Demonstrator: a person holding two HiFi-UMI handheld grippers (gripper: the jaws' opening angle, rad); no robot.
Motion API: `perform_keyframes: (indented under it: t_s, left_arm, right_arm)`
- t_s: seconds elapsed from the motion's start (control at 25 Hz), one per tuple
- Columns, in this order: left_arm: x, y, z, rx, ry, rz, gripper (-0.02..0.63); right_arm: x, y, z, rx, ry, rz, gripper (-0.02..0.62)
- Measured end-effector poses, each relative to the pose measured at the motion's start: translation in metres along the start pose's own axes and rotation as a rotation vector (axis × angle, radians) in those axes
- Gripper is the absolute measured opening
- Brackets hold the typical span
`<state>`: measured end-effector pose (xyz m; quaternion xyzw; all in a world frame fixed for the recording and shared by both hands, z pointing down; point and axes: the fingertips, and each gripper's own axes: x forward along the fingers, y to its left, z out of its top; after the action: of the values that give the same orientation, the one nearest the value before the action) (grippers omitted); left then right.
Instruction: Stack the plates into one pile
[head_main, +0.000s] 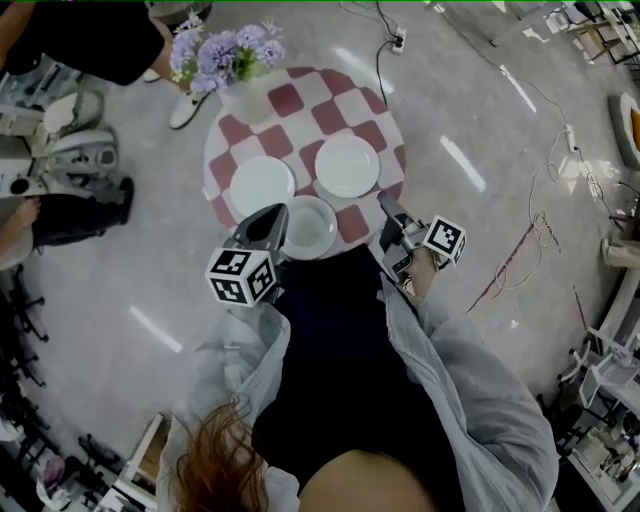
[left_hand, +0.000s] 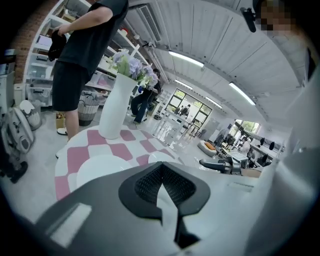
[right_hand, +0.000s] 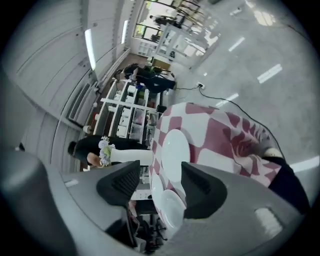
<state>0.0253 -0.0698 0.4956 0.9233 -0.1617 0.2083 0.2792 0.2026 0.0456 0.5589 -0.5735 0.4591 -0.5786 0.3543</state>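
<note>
Plate (head_main: 312, 228) rim partly hidden beneath left tongs (head_main: 272, 218).

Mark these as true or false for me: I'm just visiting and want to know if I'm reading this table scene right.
1. Three white plates lie on the tablecloth. True.
2. The plates are already stacked in one pile. False: they lie side by side, none on another.
3. A white vase with purple flowers stands on the table. True.
4. The right gripper has its jaws clamped on a plate. False: its jaws stand apart with nothing between them.
5. The tablecloth is plain blue. False: it is checked pink and white.
</note>
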Motion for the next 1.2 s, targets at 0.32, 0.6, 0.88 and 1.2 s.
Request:
perform_keyframes:
  t_s: [0.32, 0.6, 0.88, 1.2]
  left_arm:
    - [0.011, 0.006, -0.026, -0.107, 0.023, 0.070, 0.018]
    - [0.008, 0.007, -0.029, -0.157, -0.001, 0.124, 0.018]
    - [-0.001, 0.014, -0.027, -0.185, -0.040, 0.180, 0.018]
    - [-0.010, 0.019, -0.028, -0.213, -0.068, 0.221, 0.018]
  right_arm:
    - [0.014, -0.053, 0.021, 0.165, 0.018, -0.029, 0.299]
    - [0.044, -0.043, 0.022, 0.125, 0.118, -0.003, 0.288]
    - [0.061, -0.053, 0.020, 0.100, 0.132, -0.197, 0.170]
    - [0.058, -0.069, 0.020, 0.099, 0.140, -0.284, 0.040]
